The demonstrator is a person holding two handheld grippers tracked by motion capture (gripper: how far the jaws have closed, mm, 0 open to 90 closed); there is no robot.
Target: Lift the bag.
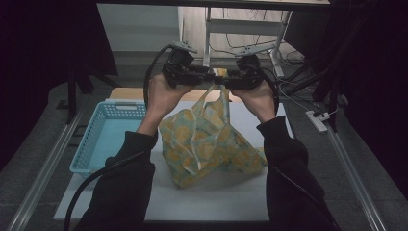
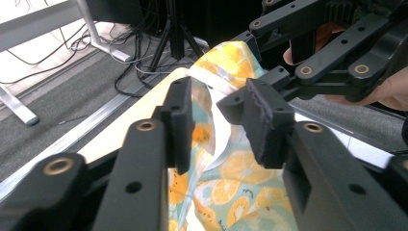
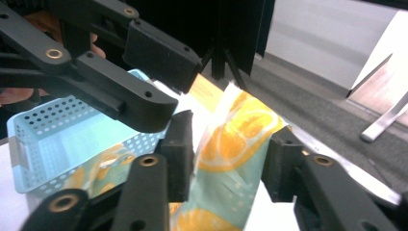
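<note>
A fabric tote bag (image 1: 207,144) printed with orange slices on pale teal hangs with its lower part resting on the white table sheet (image 1: 216,197). Its handle (image 1: 219,94) rises to the two grippers, which are held up and face each other tip to tip. My right gripper (image 1: 227,78) is shut on the folded handle (image 3: 235,139), which fills the space between its jaws (image 3: 231,159). My left gripper (image 1: 208,72) stands open; the strap (image 2: 211,96) runs loosely between its jaws (image 2: 216,120). Close ahead of it is the right gripper (image 2: 269,72).
A light blue perforated basket (image 1: 91,144) sits on the table's left side, also seen as the basket (image 3: 53,139) behind the left gripper. Metal rails run along both table sides. A white desk frame (image 1: 240,29) and cables stand beyond, and a power strip (image 1: 317,120) lies at the right.
</note>
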